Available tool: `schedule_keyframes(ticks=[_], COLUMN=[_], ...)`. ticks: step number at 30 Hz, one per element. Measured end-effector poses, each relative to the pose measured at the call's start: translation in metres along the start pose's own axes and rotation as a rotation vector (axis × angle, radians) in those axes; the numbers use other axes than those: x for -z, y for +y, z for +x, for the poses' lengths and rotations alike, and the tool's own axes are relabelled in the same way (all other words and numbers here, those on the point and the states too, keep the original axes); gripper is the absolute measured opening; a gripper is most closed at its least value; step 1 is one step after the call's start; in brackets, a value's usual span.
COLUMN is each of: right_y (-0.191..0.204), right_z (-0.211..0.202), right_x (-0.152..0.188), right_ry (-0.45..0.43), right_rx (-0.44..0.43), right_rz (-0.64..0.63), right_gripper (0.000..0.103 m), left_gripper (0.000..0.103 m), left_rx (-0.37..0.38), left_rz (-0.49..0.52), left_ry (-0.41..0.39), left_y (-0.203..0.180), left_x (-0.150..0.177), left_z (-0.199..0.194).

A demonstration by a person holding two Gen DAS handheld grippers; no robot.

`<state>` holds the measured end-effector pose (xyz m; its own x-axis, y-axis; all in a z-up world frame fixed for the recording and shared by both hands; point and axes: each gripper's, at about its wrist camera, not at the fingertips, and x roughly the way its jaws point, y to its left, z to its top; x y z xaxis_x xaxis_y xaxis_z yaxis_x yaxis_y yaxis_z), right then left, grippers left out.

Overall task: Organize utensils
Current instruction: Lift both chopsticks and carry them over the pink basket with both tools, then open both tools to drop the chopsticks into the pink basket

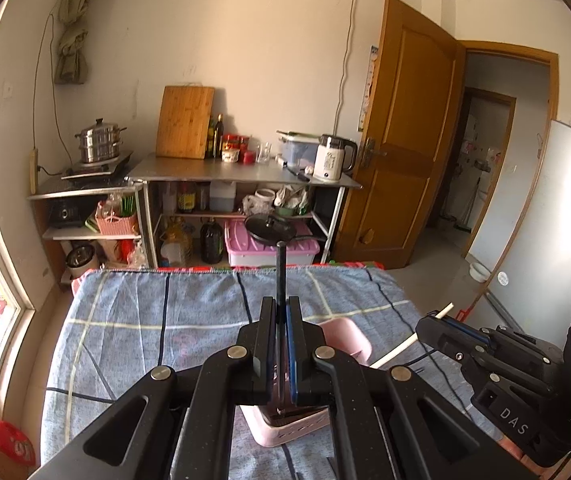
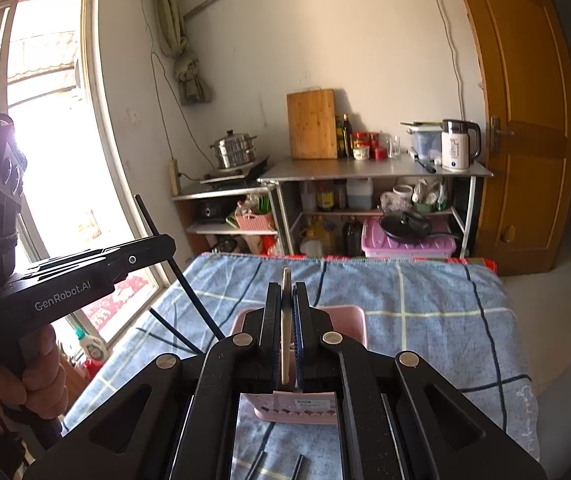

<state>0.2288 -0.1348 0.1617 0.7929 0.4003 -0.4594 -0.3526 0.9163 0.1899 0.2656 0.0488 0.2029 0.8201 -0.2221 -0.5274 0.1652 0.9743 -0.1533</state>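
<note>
Left claw (image 1: 281, 320) grips black chopstick (image 1: 280, 268); right claw (image 2: 287, 304) grips white chopstick (image 2: 285, 344), both above pink basket (image 2: 359, 320). Black sticks (image 2: 277, 466) on tabletop (image 2: 425, 300) remain; task looks midway.

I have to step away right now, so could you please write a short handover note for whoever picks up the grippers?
Left gripper: shut on a black chopstick, held upright above the pink utensil basket.
Right gripper: shut on a cream-white chopstick, also over the basket.
Basket sits on the blue plaid cloth.
Done: both sticks picked up.
Left: lower both into the basket; two more black sticks lie on the cloth near the basket.
</note>
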Motion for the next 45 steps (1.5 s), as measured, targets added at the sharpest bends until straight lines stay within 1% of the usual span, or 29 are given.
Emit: schedule_keyframes(ticks=[10, 18, 20, 21, 23, 24, 27, 34, 40, 45], right_y=[-0.008, -0.012, -0.012, -0.012, -0.013, -0.013, -0.013, -0.011, -0.010, -0.013], right_z=[0.027, 0.039, 0.039, 0.039, 0.036, 0.035, 0.027, 0.000, -0.026, -0.043], right_x=[0.020, 0.031, 0.032, 0.033, 0.032, 0.032, 0.029, 0.033, 0.049, 0.073], right_ry=[0.086, 0.136, 0.145, 0.145, 0.140, 0.135, 0.117, 0.081, 0.057, 0.079], right_rx=[0.012, 0.014, 0.021, 0.021, 0.022, 0.021, 0.021, 0.028, 0.037, 0.026], right_rz=[0.007, 0.014, 0.010, 0.010, 0.011, 0.010, 0.005, -0.011, -0.014, 0.015], right_gripper=[0.005, 0.006, 0.006, 0.006, 0.007, 0.010, 0.015, 0.017, 0.017, 0.017], left_gripper=[0.004, 0.005, 0.006, 0.008, 0.012, 0.013, 0.014, 0.014, 0.015, 0.018], left_rx=[-0.024, -0.021, -0.021, -0.021, -0.022, -0.022, -0.022, -0.022, -0.012, 0.001], left_rz=[-0.019, -0.017, -0.017, -0.017, -0.018, -0.019, -0.021, -0.006, 0.008, -0.001], left_ry=[0.070, 0.097, 0.101, 0.101, 0.092, 0.088, 0.071, 0.008, -0.019, -0.007], left_y=[0.018, 0.023, 0.023, 0.024, 0.024, 0.025, 0.025, 0.021, 0.013, 0.008], left_x=[0.024, 0.032, 0.033, 0.033, 0.032, 0.032, 0.031, 0.035, 0.064, 0.096], left_z=[0.024, 0.030, 0.029, 0.028, 0.025, 0.022, 0.012, -0.027, -0.061, -0.074])
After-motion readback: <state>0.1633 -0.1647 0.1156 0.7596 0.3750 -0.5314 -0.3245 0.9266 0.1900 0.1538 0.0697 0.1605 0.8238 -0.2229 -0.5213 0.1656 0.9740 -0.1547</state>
